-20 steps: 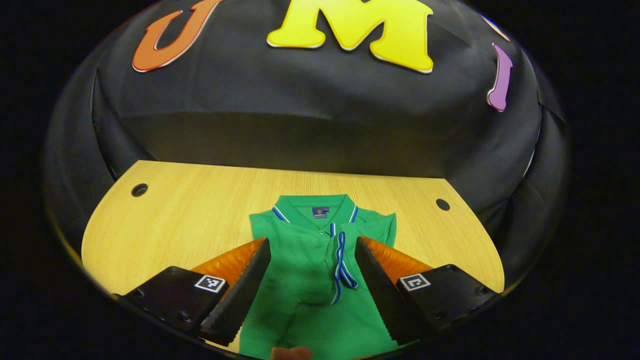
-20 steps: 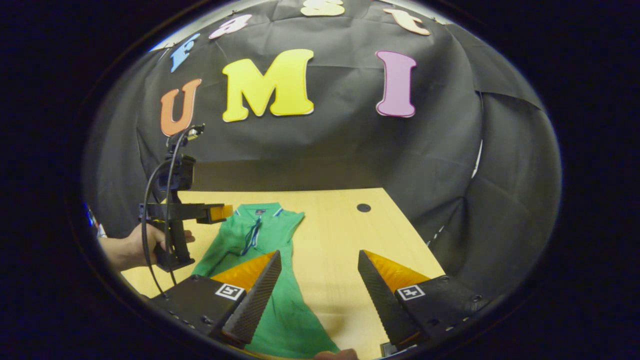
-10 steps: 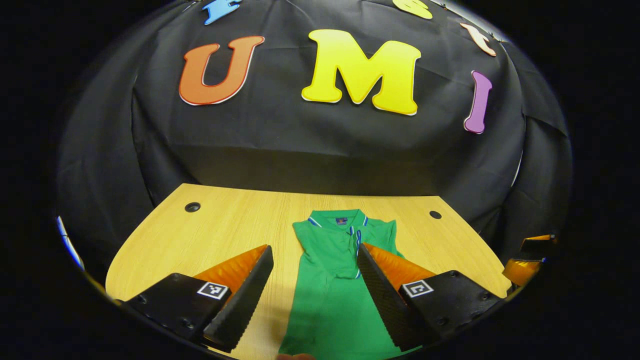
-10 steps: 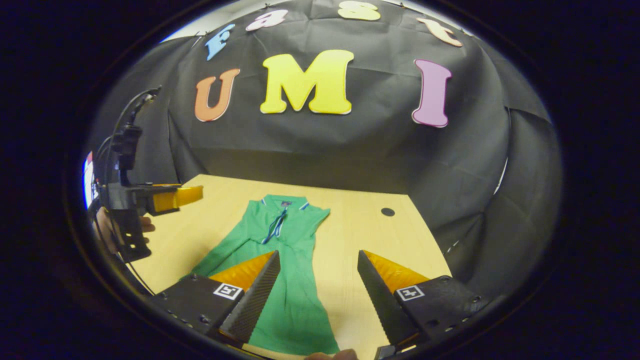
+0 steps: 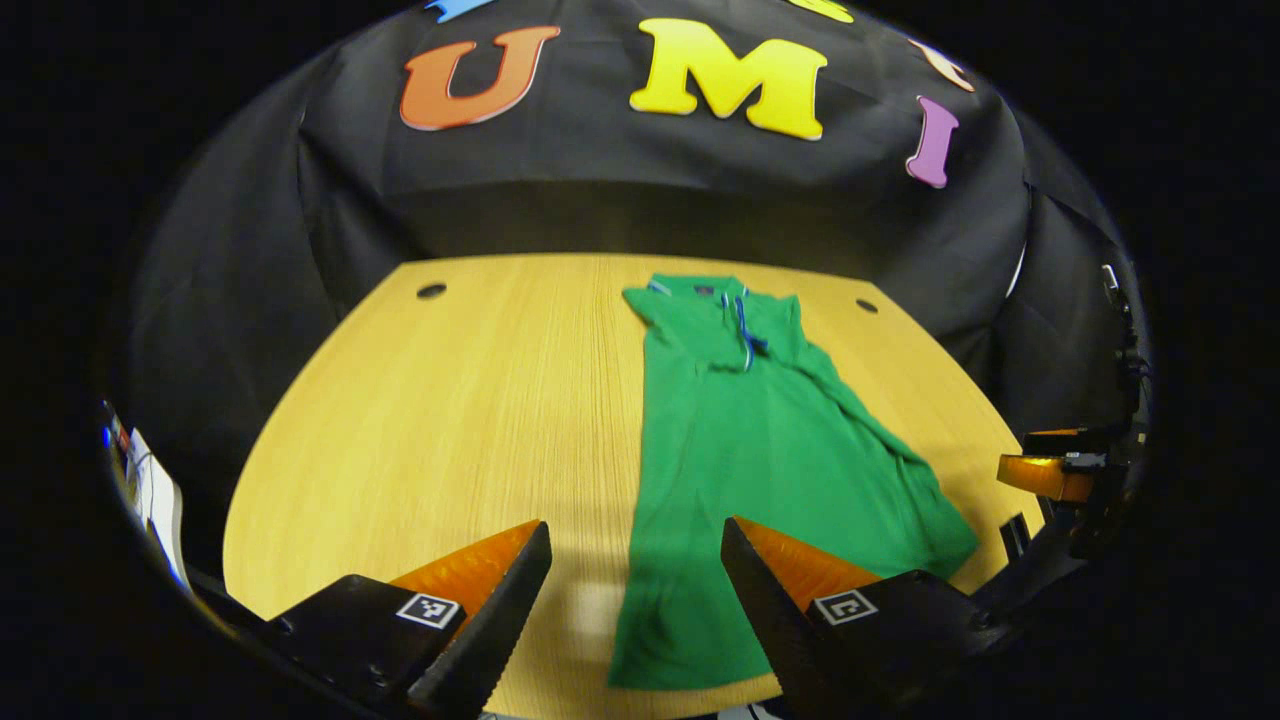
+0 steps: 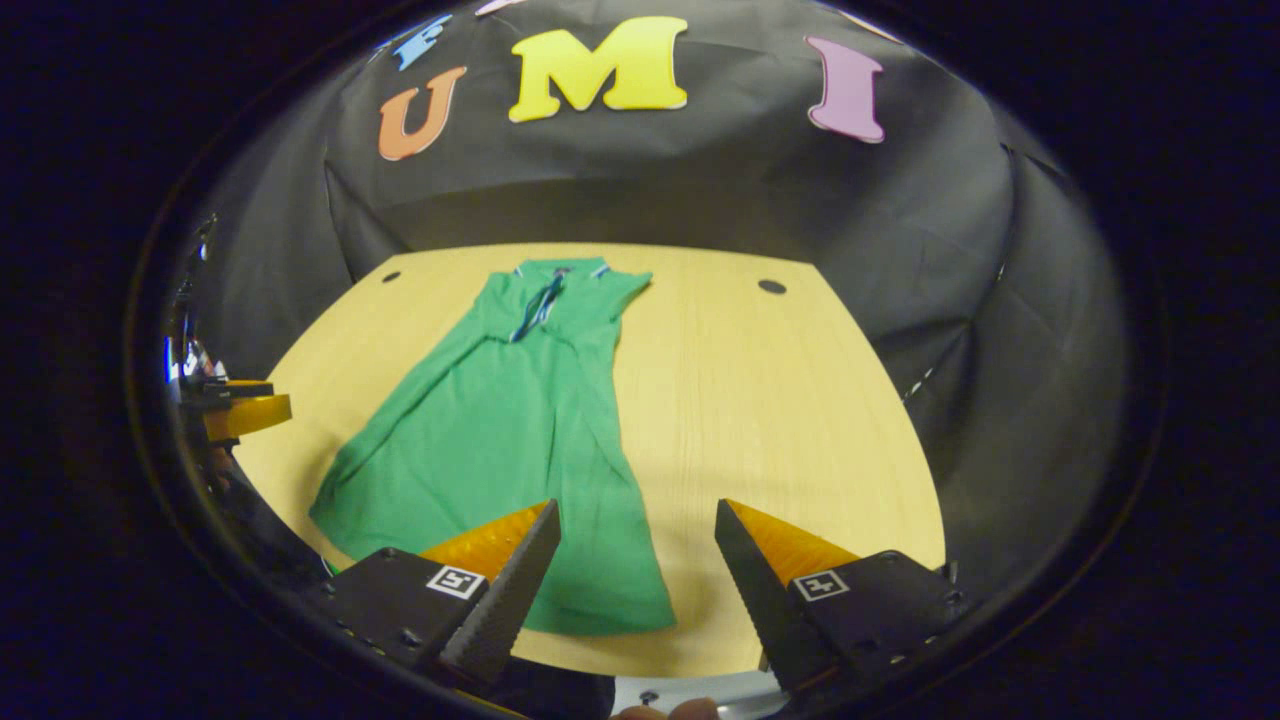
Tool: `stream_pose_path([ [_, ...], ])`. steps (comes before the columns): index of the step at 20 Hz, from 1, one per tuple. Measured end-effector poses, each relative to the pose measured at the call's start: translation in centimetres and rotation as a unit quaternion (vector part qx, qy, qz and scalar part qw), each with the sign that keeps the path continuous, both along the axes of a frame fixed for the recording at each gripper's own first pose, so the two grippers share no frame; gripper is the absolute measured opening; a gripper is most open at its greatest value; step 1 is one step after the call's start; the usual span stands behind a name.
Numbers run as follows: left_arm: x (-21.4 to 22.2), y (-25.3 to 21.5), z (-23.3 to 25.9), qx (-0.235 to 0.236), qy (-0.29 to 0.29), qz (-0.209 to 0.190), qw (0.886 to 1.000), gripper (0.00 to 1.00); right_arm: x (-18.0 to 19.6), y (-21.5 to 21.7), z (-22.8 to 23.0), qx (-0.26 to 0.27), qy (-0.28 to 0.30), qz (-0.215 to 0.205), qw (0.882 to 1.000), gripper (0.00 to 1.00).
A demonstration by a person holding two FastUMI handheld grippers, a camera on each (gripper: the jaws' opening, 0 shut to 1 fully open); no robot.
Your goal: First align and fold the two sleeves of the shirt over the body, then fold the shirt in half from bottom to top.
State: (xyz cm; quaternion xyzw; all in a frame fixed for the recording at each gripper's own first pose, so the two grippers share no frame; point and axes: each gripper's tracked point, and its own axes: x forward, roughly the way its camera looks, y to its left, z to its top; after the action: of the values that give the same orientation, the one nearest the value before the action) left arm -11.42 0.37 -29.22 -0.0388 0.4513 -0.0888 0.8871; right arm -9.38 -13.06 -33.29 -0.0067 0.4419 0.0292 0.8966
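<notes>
A green polo shirt [image 5: 770, 450] [image 6: 510, 430] with blue-and-white trim lies flat on the wooden table, collar toward the far wall, hem toward the near edge. Its sleeves lie folded in over the body, so it forms a long narrow shape. My left gripper [image 5: 635, 545] is open above the near edge, over the hem's left corner. My right gripper [image 6: 637, 525] is open above the near edge, over the hem's right corner. Neither touches the cloth. The right gripper [image 5: 1050, 470] also shows at the far right of the left gripper view, and the left gripper [image 6: 240, 412] at the far left of the right gripper view.
The table [image 5: 450, 430] [image 6: 780, 400] has bare wood on both sides of the shirt and two round cable holes [image 5: 431, 291] [image 6: 771, 287] near its back corners. Black cloth walls close in the back and sides.
Both grippers have drawn back from the collar end toward the near edge and risen, so the whole shirt down to the hem is now in sight. Both stayed open.
</notes>
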Motion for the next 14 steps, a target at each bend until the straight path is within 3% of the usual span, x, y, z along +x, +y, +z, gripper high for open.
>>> stream_pose_path([
  [2,-3.1,0.5,-2.5,-0.001,0.064,-0.002,0.998,1.00,-1.6,-0.3,-2.1,0.005,0.033,-0.008,0.999,0.96],
  [6,-5.4,0.6,-4.6,-0.017,0.133,-0.006,0.991,1.00,-3.5,0.4,-5.3,-0.001,0.079,0.013,0.997,0.94],
  [14,-6.6,1.2,-4.3,0.008,0.184,-0.001,0.983,1.00,-4.9,0.7,-9.3,-0.014,0.144,0.019,0.989,0.96],
])
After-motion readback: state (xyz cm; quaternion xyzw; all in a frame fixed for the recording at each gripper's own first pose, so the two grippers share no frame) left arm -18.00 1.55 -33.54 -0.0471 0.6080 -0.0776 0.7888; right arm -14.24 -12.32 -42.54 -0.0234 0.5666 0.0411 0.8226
